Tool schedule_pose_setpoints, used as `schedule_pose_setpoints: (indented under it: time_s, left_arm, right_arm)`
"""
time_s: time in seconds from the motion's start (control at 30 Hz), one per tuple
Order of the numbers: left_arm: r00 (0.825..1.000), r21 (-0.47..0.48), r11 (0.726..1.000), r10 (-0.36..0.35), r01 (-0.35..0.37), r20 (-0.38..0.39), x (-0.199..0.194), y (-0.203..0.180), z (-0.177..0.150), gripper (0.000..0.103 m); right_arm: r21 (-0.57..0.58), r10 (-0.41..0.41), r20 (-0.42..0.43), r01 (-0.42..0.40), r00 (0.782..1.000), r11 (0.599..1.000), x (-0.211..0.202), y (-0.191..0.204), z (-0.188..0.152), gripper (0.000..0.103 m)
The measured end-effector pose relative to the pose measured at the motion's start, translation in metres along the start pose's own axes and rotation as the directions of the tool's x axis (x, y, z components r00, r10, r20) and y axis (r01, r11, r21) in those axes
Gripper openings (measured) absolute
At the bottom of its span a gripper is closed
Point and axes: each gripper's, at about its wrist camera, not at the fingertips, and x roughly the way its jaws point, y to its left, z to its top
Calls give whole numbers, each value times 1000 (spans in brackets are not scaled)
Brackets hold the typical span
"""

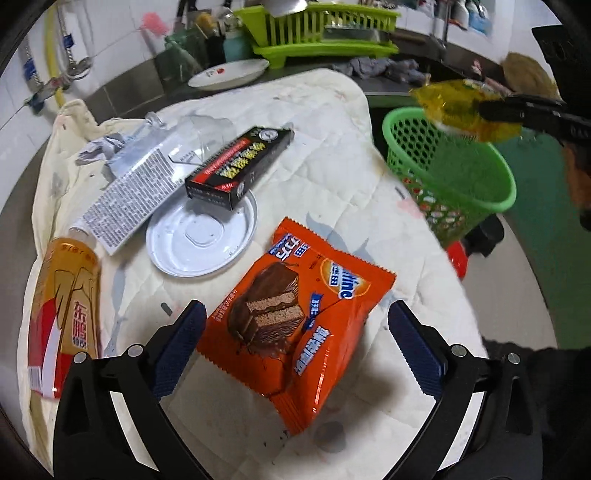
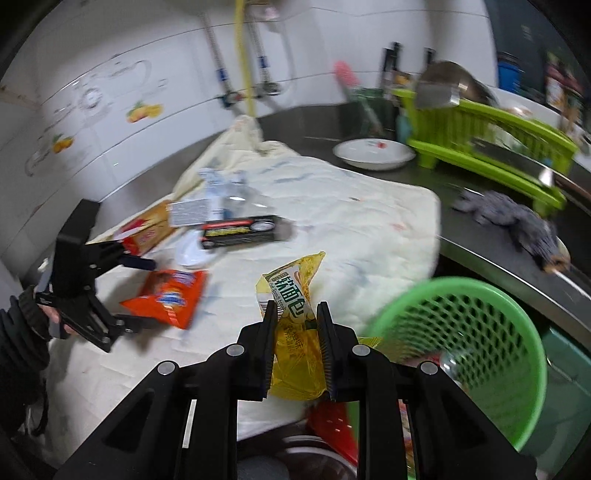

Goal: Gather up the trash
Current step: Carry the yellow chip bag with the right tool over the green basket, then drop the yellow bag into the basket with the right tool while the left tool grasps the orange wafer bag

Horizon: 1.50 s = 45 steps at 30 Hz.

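Now, orange wrapper (image 1: 295,321) between wide left tongs (image 1: 295,332), yellow wrapper (image 2: 295,317) pinched in right tongs (image 2: 297,314)

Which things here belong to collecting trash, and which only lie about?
Job: yellow wrapper, orange wrapper, black box, bottle, lid, green basket.
Lying about: dish rack, white bowl, grey rag.

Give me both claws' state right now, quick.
Left claw: open, astride the orange snack packet, not gripping.
Right claw: shut on the yellow bread wrapper.
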Motion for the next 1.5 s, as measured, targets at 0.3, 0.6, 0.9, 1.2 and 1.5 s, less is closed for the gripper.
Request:
schedule_pose_setpoints:
  time_s: [0.3, 0.6, 0.9, 1.2, 1.5]
  left_arm:
    - [999, -45, 998, -39, 38, -19, 16, 8, 0, 97]
    - [1000, -39, 999, -28, 29, 8, 15, 1, 4, 96]
    - [999, -27, 999, -36, 36, -13, 23, 1, 9, 95]
    - [998, -82, 995, -55, 58, 38, 14, -2, 2, 56]
    - [996, -74, 996, -42, 48, 80, 3, -20, 7, 43]
  right_arm:
    - [114, -100, -26, 102, 995, 988, -8, -59, -26, 21]
    - [175, -148, -64, 157, 987, 972, -6, -91, -45, 21]
    - [227, -202, -95, 219, 975, 949, -1, -117, -56, 22]
    - [315, -221, -125, 250, 967, 916, 5, -148, -68, 26]
    - [318, -240, -121, 267, 963, 910, -1, -154, -77, 53]
